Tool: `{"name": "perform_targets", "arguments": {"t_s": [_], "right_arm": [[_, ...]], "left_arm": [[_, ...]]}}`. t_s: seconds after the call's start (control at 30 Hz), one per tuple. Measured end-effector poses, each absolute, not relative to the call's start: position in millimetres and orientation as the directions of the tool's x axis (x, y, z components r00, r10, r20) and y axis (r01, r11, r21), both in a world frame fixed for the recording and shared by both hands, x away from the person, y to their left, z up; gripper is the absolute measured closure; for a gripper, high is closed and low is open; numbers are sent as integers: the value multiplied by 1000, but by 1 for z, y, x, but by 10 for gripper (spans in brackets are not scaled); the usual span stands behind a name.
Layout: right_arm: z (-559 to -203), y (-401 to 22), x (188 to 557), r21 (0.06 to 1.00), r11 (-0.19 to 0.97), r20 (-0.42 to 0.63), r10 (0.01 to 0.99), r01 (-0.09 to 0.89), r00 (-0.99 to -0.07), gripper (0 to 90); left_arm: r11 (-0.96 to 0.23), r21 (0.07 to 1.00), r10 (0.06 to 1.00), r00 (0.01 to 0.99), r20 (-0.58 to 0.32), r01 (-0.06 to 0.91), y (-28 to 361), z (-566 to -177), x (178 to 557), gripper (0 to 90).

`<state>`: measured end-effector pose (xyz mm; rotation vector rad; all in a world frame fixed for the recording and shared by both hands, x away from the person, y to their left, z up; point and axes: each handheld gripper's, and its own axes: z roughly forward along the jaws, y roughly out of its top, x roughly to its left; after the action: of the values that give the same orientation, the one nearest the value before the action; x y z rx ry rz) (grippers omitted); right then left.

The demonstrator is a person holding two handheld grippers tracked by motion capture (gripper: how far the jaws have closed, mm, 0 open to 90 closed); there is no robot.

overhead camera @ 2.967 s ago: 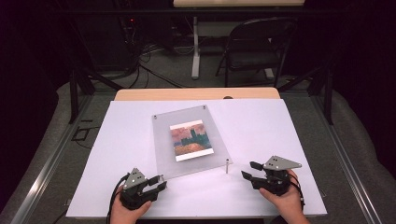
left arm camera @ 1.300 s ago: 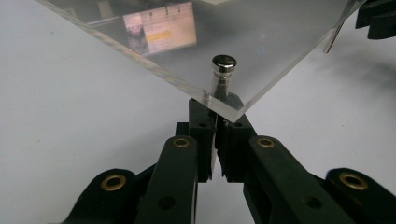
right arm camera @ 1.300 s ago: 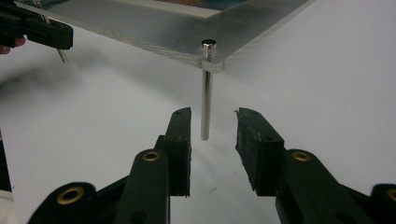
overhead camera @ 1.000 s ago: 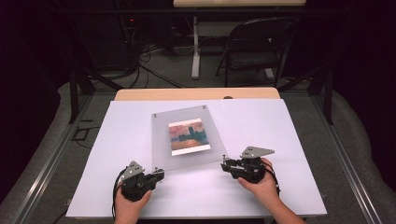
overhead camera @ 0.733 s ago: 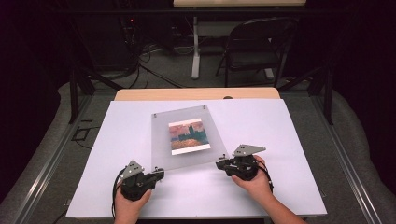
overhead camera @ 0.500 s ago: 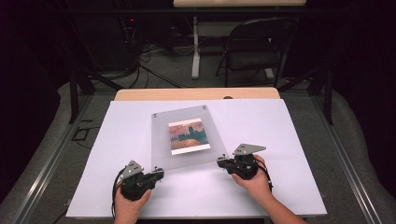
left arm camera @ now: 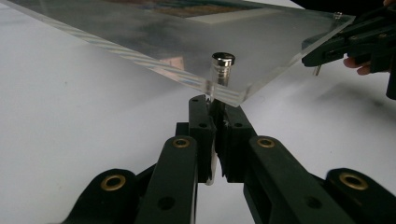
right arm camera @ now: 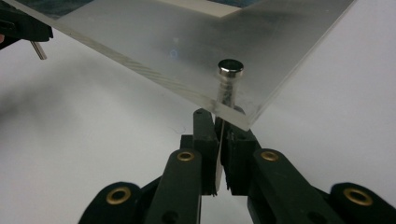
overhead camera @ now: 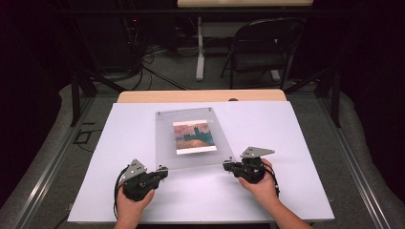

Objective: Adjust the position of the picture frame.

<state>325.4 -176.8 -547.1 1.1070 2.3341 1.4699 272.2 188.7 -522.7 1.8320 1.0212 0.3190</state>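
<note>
A clear acrylic photo frame (overhead camera: pixel 193 157) holding a small landscape picture (overhead camera: pixel 193 137) sits mid-table, its near edge raised off the white sheet. My left gripper (overhead camera: pixel 164 171) is shut on the metal standoff pin (left arm camera: pixel 222 65) at the frame's near left corner, the jaws (left arm camera: pixel 212 105) pinching the pin's leg under the acrylic. My right gripper (overhead camera: pixel 227 166) is shut on the standoff pin (right arm camera: pixel 229 70) at the near right corner, gripping just below the pane (right arm camera: pixel 219 119). Each gripper view shows the other gripper at the far corner.
A white sheet (overhead camera: pixel 286 138) covers the table, with a wooden strip (overhead camera: pixel 200 96) along the far edge. A folding chair (overhead camera: pixel 260 47) and cables stand on the floor behind. Bare sheet lies left and right of the frame.
My right gripper has moved left and forward from the table's near right up to the frame's near right corner. The left gripper has barely shifted.
</note>
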Motion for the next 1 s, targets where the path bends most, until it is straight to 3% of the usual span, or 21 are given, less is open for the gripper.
{"name": "perform_targets", "arguments": {"t_s": [1.0], "right_arm": [[-537, -195, 348, 852, 172, 239, 713, 495, -659, 854]], "left_arm": [[-139, 844, 782, 581, -227, 517, 169, -515, 330, 848]]}}
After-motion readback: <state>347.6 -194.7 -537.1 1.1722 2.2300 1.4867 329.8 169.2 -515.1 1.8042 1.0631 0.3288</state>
